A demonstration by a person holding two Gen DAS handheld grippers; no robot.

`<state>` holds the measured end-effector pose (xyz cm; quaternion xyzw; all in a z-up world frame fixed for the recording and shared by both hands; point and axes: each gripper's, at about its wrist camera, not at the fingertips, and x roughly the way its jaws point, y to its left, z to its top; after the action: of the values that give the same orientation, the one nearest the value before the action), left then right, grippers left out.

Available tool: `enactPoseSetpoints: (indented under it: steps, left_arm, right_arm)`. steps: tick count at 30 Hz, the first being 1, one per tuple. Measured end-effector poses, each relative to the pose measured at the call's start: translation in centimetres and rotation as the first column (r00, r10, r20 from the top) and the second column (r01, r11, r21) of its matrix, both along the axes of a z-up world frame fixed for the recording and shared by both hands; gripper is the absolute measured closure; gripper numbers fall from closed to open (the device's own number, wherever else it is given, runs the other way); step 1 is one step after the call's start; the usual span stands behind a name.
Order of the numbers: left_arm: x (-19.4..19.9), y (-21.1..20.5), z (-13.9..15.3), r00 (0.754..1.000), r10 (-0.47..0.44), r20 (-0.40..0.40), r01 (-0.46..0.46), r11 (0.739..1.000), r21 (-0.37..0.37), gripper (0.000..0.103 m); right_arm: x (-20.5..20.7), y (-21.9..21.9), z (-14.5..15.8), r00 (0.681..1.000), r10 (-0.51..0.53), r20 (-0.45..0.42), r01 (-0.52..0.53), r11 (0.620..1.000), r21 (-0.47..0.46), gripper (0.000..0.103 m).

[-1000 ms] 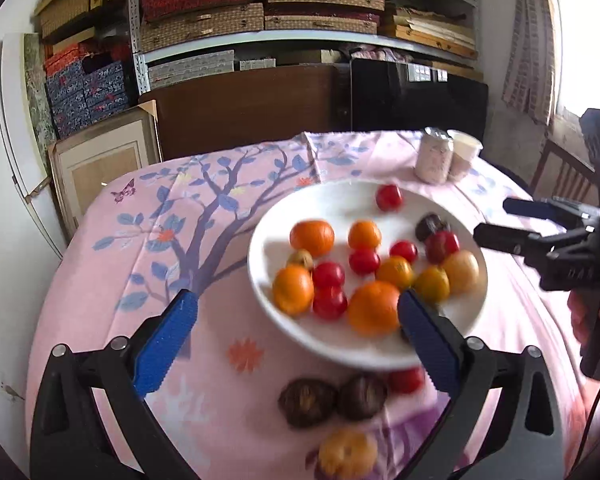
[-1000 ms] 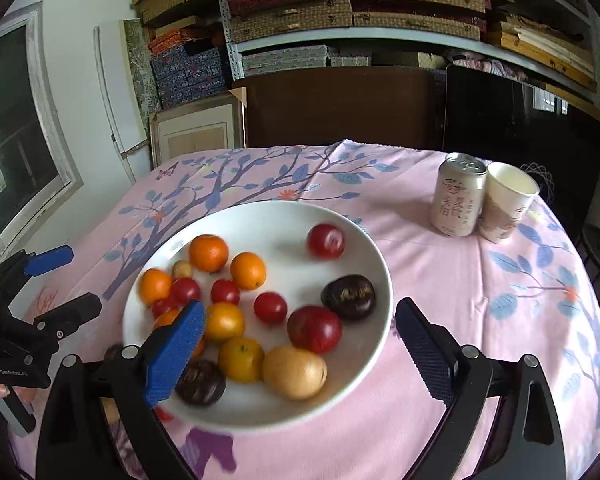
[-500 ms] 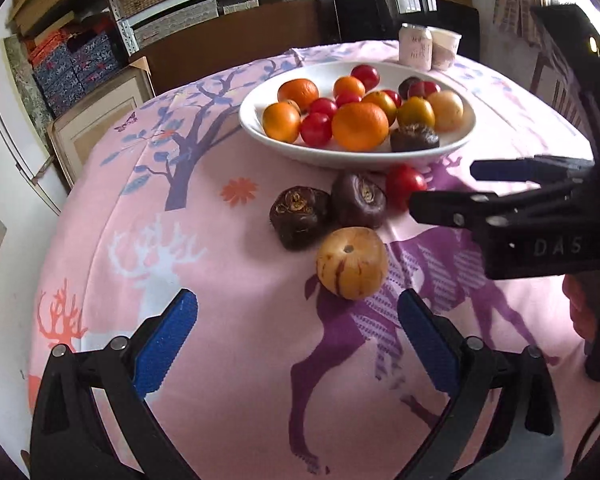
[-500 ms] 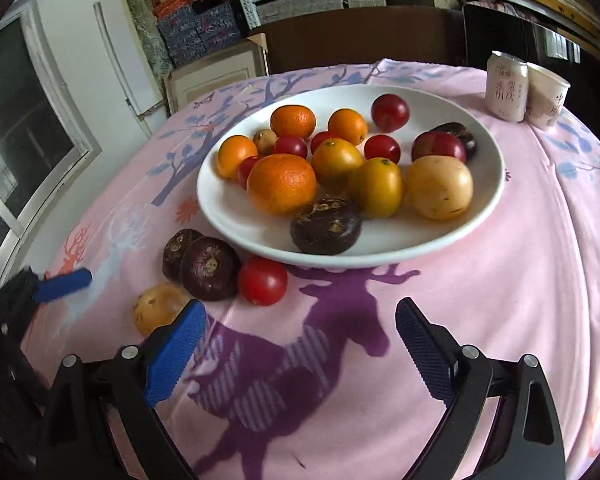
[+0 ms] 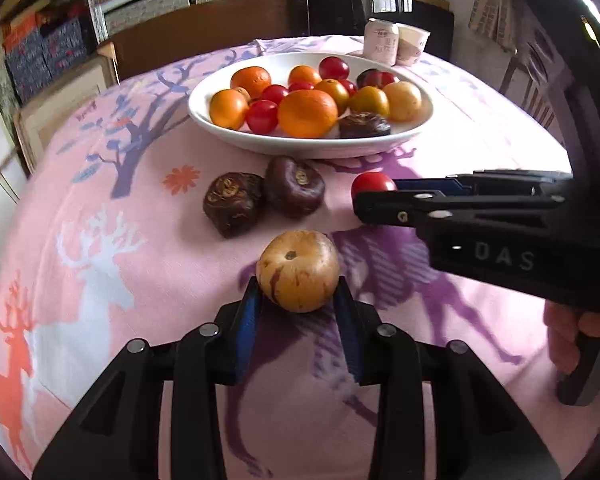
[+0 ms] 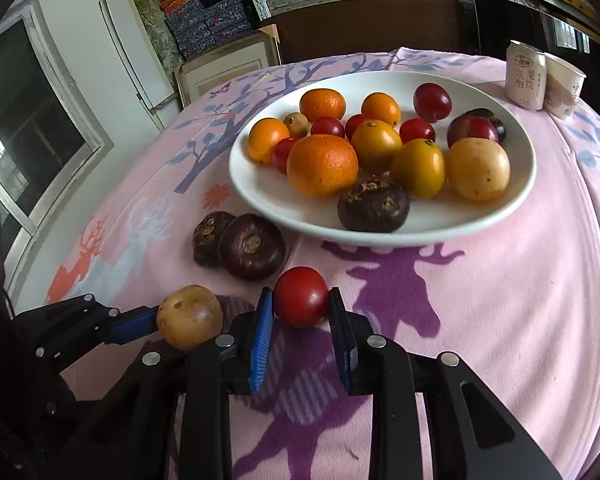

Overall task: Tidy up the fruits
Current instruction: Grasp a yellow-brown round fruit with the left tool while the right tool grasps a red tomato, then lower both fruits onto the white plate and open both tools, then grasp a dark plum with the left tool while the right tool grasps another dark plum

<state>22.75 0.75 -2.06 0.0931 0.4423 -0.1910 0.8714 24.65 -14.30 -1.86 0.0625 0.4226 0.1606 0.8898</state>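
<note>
Fig.: two simultaneous grasps at table level, fruit-sorting task. Left gripper (image 5: pixel 298 300) closed on yellow-brown striped fruit (image 5: pixel 298 270), blue pads touching both flanks; fruit apparently resting on pink tablecloth (image 5: pixel 140 240), lift not evident. Right gripper (image 6: pixel 300 316) likewise pinched on red tomato (image 6: pixel 301 296), pads (image 6: pixel 262 328) pressed to each side, tomato low to cloth. Seen from left wrist cam, right gripper (image 5: pixel 374 200) reached in from right w/ tomato (image 5: pixel 372 185) at its tip; from right wrist cam, left gripper (image 6: pixel 156 322) came in from left w/ striped fruit (image 6: pixel 190 316) at its tip.

Remaining loose fruit: two dark purple-brown fruits (image 5: pixel 264 196), touching one another, on cloth just beside near rim of white plate (image 6: pixel 380 232). Plate already crowded: large orange (image 6: pixel 322 164), several smaller oranges, red tomatoes, yellow fruits, one dark fruit (image 6: pixel 374 206) near front edge. Can (image 6: pixel 526 76) and paper cup (image 6: pixel 564 88) beyond plate, well apart from work area.

Step judged: grasp phase of pick-and-place, both loose fruits secured, transfer to plate not yet begun. Task approx. two-thirds along; four pieces outside plate, two gripped.

Next move, est.: lift both clear of cloth, carry over near rim, release into bare spots. Little free space near front; placement beside dark fruit or toward plate's right side likely needed. Tomato smooth & round: firm but gentle squeeze req'd to avoid slip or bruising. Grippers close together, so staggered lifts advisable to avoid collision.
</note>
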Motion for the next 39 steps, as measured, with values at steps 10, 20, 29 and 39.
enactPoseSetpoints:
  steps: [10,20,29,39]
  left_arm:
    - [3.6,-1.1,6.3,0.985,0.079,0.155,-0.069,0.995,-0.073,0.067]
    - [11.8,-2.6,6.3,0.975,0.153,0.160,-0.141,0.986,-0.087,0.056]
    - [8.1,-0.5,7.5,0.935,0.198,0.294,-0.206,0.978,-0.003,0.005]
    - [2.0,4.1,3.4,0.972,0.123,0.202,-0.150,0.981,0.123,0.004]
  right_arm:
    - [1.7,-5.7,7.5,0.969,-0.133,0.208,0.132,0.991,0.015,0.075]
    - [10.0,-6.3,5.9,0.984,-0.096,0.147,0.096,0.995,0.008,0.053]
    - [5.6,-7.0,6.6,0.974,-0.145,0.174,0.154,0.987,-0.040,0.006]
    - [1.4,0.2,2.3,0.996,-0.071,-0.062,0.069,0.997,-0.028,0.005]
